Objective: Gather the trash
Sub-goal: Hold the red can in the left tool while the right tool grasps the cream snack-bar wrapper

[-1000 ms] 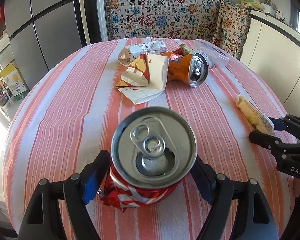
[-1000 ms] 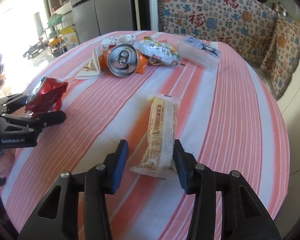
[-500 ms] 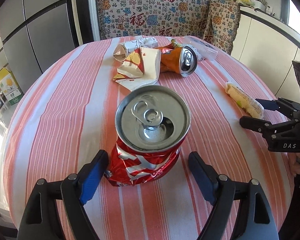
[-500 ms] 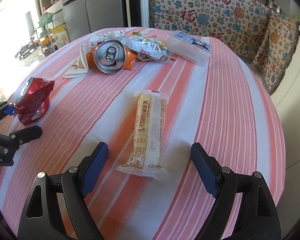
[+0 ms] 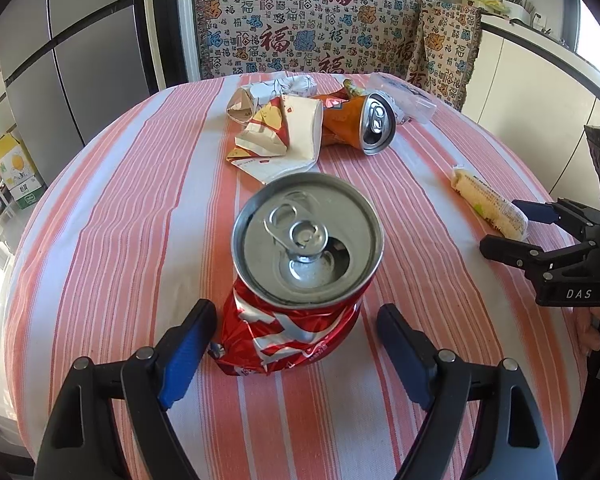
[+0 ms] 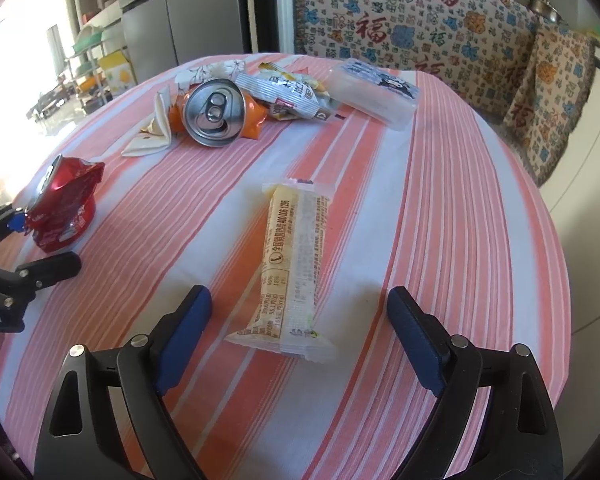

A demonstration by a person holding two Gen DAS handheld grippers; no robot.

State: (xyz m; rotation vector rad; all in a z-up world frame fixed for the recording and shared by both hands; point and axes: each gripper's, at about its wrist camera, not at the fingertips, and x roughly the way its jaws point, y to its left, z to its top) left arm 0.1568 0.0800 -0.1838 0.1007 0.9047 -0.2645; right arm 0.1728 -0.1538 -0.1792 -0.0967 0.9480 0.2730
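Observation:
A crushed red can [image 5: 300,248] stands upright on the striped tablecloth. My left gripper [image 5: 294,312] is open, with its blue pads on either side of the can's base and clear of it. A cream snack-bar wrapper [image 6: 292,264] lies flat on the cloth between the fingers of my right gripper [image 6: 298,294]. Those jaws are opening and neither pad touches the wrapper. Each gripper also appears at the edge of the other's view: the right gripper [image 5: 508,224] by the wrapper [image 5: 488,204], the left gripper [image 6: 40,240] by the red can [image 6: 60,208].
At the far side of the round table [image 5: 120,220] lies a pile: a dented orange can [image 5: 364,124], a crushed paper cup [image 5: 288,132], foil wrappers [image 6: 284,92] and a clear plastic box [image 6: 372,92]. A patterned sofa cover [image 5: 300,40] and a grey fridge [image 5: 80,80] stand beyond.
The right jaws spread wide off the snack-bar wrapper, leaving it flat on the cloth. The left pads came away from the red can and drew back a little; the can stays standing.

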